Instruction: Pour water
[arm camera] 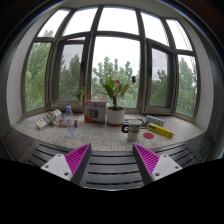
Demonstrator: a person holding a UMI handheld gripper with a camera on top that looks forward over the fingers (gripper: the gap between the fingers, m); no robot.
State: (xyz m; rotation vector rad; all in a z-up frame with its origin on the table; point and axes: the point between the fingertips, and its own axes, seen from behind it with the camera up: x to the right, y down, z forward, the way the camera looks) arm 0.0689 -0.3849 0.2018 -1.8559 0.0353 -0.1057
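The tool (pixel 111 160) is held level with its two fingers spread wide apart and nothing between them; the magenta pads (pixel 77 156) face each other across a bare gap. It points toward a bay window whose stone sill serves as the bench (pixel 110 136), well beyond the fingertips.

On that bench, straight ahead of the tool, stands a potted plant (pixel 116 100) in a white pot. Just left of it is a pinkish box (pixel 95 111). Further left of the fingers' line stands a clear water bottle (pixel 68 118), upright, with a light-coloured packet (pixel 46 120) lying beside it.

Ahead and slightly right of the tool sits a dark mug (pixel 131 127), and beyond it to the right lie a yellow box (pixel 160 130) and some small colourful items I cannot make out. Trees show through the glass.
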